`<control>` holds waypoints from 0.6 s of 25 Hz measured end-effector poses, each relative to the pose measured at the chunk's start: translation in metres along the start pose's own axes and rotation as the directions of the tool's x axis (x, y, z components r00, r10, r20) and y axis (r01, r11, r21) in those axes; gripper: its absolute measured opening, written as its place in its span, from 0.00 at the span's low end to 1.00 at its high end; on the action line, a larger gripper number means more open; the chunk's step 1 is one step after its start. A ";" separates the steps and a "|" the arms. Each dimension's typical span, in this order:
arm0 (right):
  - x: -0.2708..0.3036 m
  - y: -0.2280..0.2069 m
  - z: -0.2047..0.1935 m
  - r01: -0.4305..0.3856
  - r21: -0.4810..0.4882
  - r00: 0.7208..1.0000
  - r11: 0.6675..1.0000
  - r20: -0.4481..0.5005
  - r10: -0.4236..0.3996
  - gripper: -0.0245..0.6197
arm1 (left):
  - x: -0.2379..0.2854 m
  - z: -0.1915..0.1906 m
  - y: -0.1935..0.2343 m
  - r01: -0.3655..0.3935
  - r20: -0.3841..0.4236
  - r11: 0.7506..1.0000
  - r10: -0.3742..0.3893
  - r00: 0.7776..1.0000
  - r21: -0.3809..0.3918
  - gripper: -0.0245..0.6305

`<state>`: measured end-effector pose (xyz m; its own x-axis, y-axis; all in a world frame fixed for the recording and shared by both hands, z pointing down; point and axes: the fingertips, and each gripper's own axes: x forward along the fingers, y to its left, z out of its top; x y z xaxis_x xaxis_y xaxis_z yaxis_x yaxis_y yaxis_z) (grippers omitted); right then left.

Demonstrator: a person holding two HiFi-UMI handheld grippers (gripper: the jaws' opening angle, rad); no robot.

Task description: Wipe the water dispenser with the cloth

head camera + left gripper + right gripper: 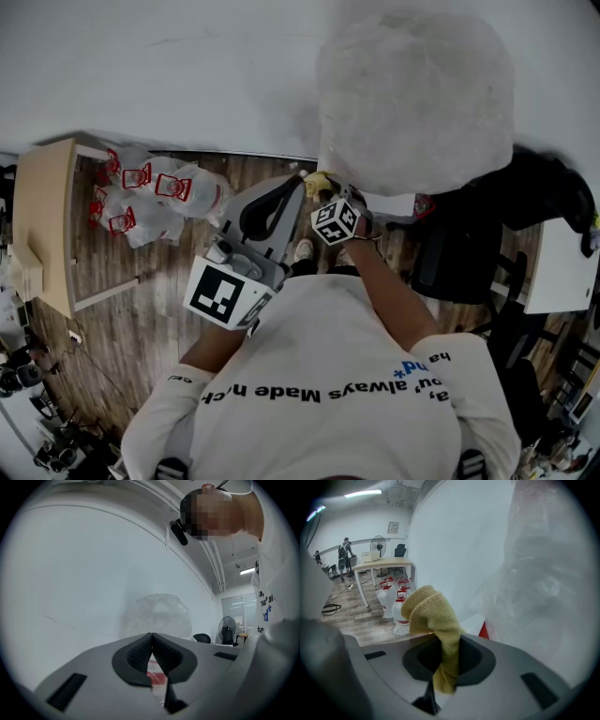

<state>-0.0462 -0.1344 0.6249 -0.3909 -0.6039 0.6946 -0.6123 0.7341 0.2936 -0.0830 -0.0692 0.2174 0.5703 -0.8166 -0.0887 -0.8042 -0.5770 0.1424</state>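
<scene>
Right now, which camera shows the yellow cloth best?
The right gripper view. The cloth sits big and close in the middle, pinched between the jaws of the right gripper. The head view shows only a small yellow bit of it. The left gripper view does not show it at all.

White wall [187, 75], wood-plank floor [122, 323], light wooden table [45, 225] at left, black office chair [459, 258] at right, ceiling strip light [363, 493]
</scene>
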 end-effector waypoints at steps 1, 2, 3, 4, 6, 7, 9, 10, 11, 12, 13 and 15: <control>0.000 0.001 0.000 -0.003 0.000 1.000 1.000 -0.001 0.003 0.13 | 0.000 0.000 0.000 0.001 0.000 1.000 -0.001 1.000 -0.001 0.07; -0.001 0.002 -0.001 -0.006 0.000 1.000 1.000 0.000 0.006 0.13 | 0.000 0.000 -0.001 0.002 0.000 1.000 -0.002 1.000 -0.001 0.07; -0.002 0.003 -0.001 -0.009 0.000 1.000 1.000 0.000 0.009 0.13 | 0.000 0.000 -0.001 0.003 0.001 1.000 -0.003 1.000 -0.002 0.07; -0.003 0.004 -0.002 -0.011 -0.001 1.000 1.000 0.001 0.011 0.13 | 0.000 0.000 -0.002 0.005 0.001 1.000 -0.005 1.000 -0.002 0.07; -0.005 0.005 -0.004 -0.018 -0.003 1.000 1.000 0.000 0.018 0.13 | 0.000 0.000 -0.004 0.007 0.002 1.000 -0.007 1.000 -0.001 0.07; -0.005 0.006 -0.004 -0.023 -0.003 1.000 1.000 -0.002 0.023 0.13 | 0.001 0.000 -0.005 0.008 0.002 1.000 -0.008 1.000 -0.001 0.07; -0.006 0.008 -0.005 -0.031 -0.002 1.000 1.000 -0.005 0.031 0.13 | 0.001 0.000 -0.005 0.010 0.000 1.000 -0.010 1.000 -0.001 0.07; -0.007 0.008 -0.005 -0.034 -0.002 0.999 0.999 -0.005 0.034 0.13 | 0.002 0.000 -0.006 0.012 0.000 1.000 -0.012 1.000 -0.001 0.07; -0.007 0.009 -0.006 -0.036 -0.001 0.999 0.999 -0.004 0.036 0.13 | 0.002 0.000 -0.006 0.013 0.000 1.000 -0.013 1.000 -0.001 0.07; -0.008 0.010 -0.006 -0.038 -0.001 0.999 0.999 -0.003 0.038 0.13 | 0.002 0.000 -0.007 0.014 0.001 1.000 -0.014 1.000 -0.002 0.07; -0.009 0.011 -0.007 -0.041 0.000 0.999 0.999 -0.003 0.041 0.13 | 0.003 0.000 -0.008 0.015 0.001 1.000 -0.015 1.000 -0.002 0.07; -0.011 0.012 -0.008 -0.045 0.001 0.999 0.999 -0.002 0.045 0.13 | 0.002 0.001 -0.008 0.014 0.001 1.000 -0.014 1.000 -0.002 0.07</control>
<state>-0.0443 -0.1168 0.6261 -0.4171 -0.5694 0.7084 -0.5945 0.7605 0.2612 -0.0757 -0.0669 0.2154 0.5814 -0.8084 -0.0921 -0.7957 -0.5886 0.1428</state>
